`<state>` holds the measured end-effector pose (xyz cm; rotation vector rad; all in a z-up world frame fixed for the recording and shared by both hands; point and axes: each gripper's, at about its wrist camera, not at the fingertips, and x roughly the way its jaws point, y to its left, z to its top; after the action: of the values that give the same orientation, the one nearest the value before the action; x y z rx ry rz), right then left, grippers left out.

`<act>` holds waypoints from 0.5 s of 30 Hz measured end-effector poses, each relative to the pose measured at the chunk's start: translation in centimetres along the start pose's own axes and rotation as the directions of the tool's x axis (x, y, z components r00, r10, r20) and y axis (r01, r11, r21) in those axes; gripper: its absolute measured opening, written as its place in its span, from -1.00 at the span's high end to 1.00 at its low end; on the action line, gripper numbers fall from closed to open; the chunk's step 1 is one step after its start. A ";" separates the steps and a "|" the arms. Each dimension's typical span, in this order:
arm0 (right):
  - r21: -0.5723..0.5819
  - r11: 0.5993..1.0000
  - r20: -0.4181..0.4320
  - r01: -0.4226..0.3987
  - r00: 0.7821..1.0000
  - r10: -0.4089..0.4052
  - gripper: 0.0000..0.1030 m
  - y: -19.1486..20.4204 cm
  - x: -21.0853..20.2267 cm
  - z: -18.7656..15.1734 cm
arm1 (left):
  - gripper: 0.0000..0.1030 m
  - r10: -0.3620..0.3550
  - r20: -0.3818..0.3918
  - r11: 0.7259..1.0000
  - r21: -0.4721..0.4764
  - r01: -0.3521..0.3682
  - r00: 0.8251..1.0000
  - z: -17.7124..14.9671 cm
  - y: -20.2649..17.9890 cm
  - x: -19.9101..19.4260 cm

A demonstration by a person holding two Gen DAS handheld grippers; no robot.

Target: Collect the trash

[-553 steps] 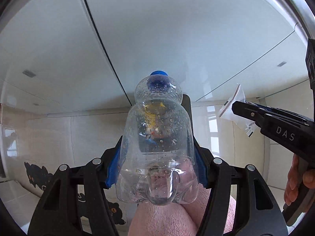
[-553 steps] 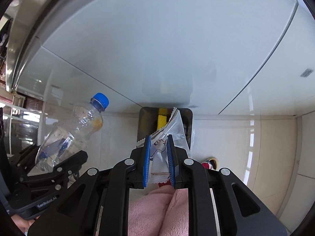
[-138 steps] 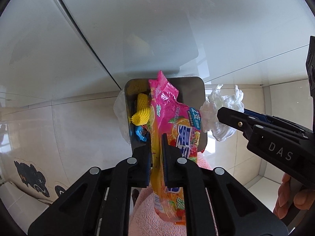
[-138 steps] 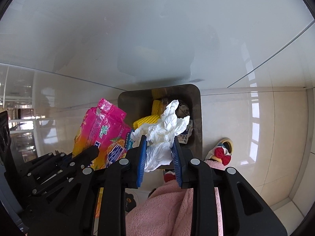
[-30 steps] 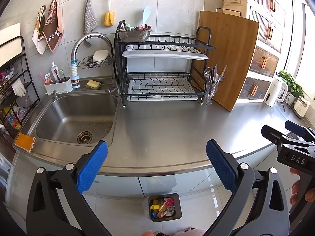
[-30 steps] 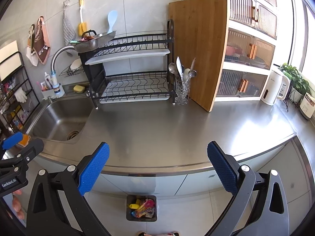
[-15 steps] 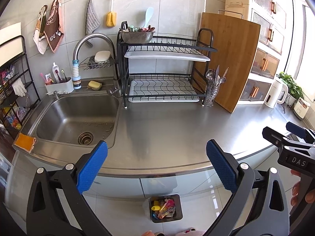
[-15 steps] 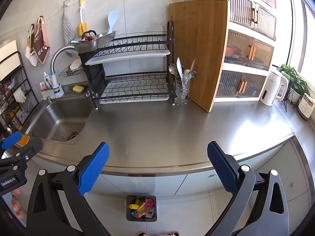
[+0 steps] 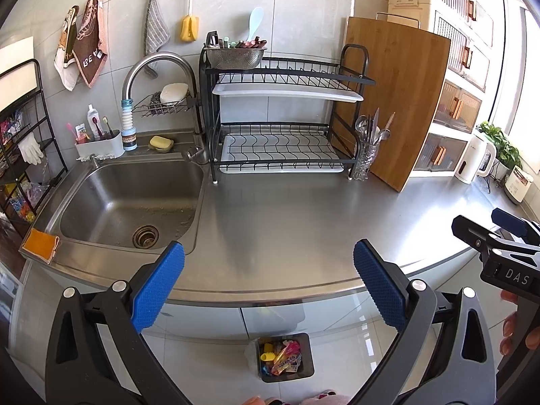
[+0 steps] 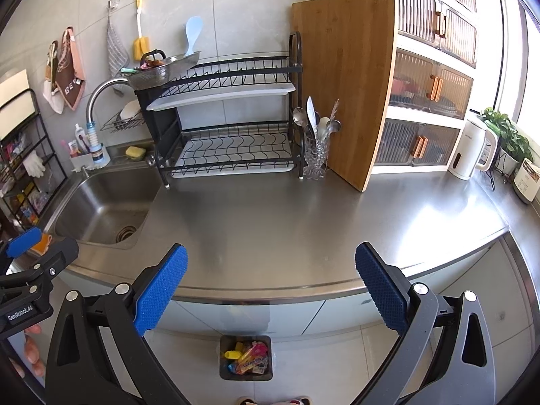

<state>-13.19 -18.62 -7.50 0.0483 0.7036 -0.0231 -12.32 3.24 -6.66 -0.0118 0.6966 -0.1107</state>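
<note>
A small dark trash bin (image 9: 305, 371) stands on the floor below the counter edge, holding a pink snack wrapper (image 9: 287, 357), a yellow piece and other trash. It also shows in the right wrist view (image 10: 224, 371). My left gripper (image 9: 268, 287) is open and empty, held high above the steel counter (image 9: 303, 222). My right gripper (image 10: 270, 287) is open and empty at the same height; it shows at the right edge of the left wrist view (image 9: 499, 236). The left gripper shows at the left edge of the right wrist view (image 10: 27, 256).
A sink (image 9: 128, 202) lies at the left with a tap (image 9: 152, 67). A black dish rack (image 9: 280, 128), a cutlery glass (image 9: 368, 155) and a wooden cutting board (image 9: 398, 101) stand at the back. A white kettle (image 10: 472, 148) stands at the right.
Both grippers have stayed open and empty; the views shifted only slightly. Seconds before, they held a pink wrapper and a crumpled tissue over the bin, which now lie in it.
</note>
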 end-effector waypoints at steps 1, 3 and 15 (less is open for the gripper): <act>0.000 1.000 0.001 0.001 1.000 -0.001 -0.94 0.0 0.0 0.0 | -0.85 0.000 0.001 1.000 0.000 0.000 1.000 0.0 -0.1 0.0; 0.003 1.000 0.002 0.002 1.000 -0.002 -0.94 -0.1 0.1 0.1 | -0.85 -0.002 0.002 1.000 0.002 0.001 1.000 0.1 -0.1 0.1; 0.016 1.000 0.005 0.002 1.000 -0.002 -0.94 -0.7 0.3 0.4 | -0.85 -0.002 0.005 1.000 0.006 0.002 1.000 0.3 -0.4 0.4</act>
<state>-12.74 -19.32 -7.46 0.0633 0.6982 -0.0309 -11.90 2.78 -6.66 -0.0065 0.6915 -0.1146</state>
